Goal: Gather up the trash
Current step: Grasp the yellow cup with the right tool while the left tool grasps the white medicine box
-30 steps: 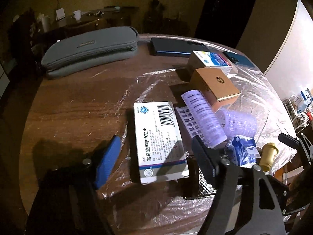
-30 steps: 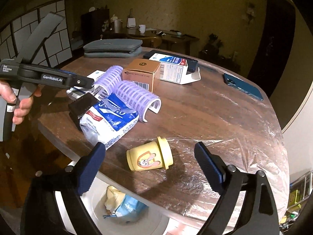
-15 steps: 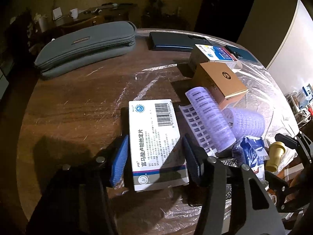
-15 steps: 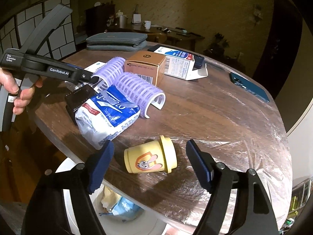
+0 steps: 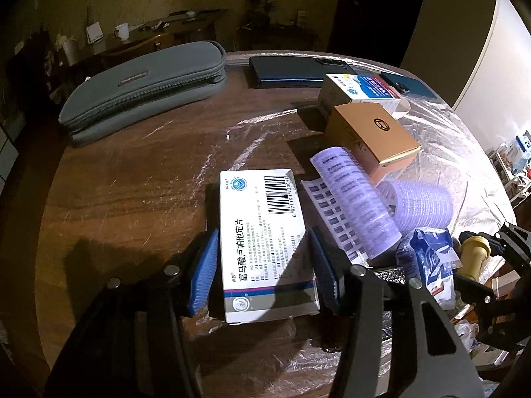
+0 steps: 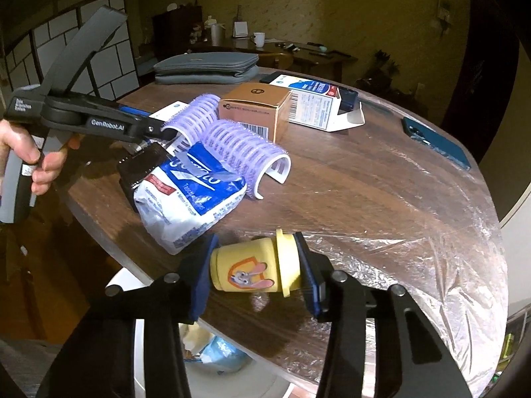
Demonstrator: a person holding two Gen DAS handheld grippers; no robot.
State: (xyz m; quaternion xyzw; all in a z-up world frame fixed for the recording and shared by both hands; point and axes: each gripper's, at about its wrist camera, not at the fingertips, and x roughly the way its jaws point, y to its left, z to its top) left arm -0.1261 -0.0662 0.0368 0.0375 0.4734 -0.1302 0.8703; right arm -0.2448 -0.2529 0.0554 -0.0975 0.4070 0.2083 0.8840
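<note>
In the left wrist view, our left tongs (image 5: 265,265) have narrowed from a wide spread onto the white medicine box (image 5: 265,242) lying flat on the table (image 5: 132,199); a second ago the pads stood well clear of it, and now they sit against its two long sides, near its close end; we judge the box gripped, or all but, though not yet lifted; the purple hair rollers (image 5: 358,205) and the brown box (image 5: 371,136) lie untouched to its right.

In the right wrist view, our right tongs (image 6: 255,268) are closing on the small yellow cup (image 6: 252,267), which lies on its side at the near edge of the table; the jaws were far apart before, and now the pads touch its base and its rim; the white bin (image 6: 232,374) shows below the table edge, some rubbish already in it; with both pieces pinched, we judge lifting and dropping into the bin to be next.
</note>
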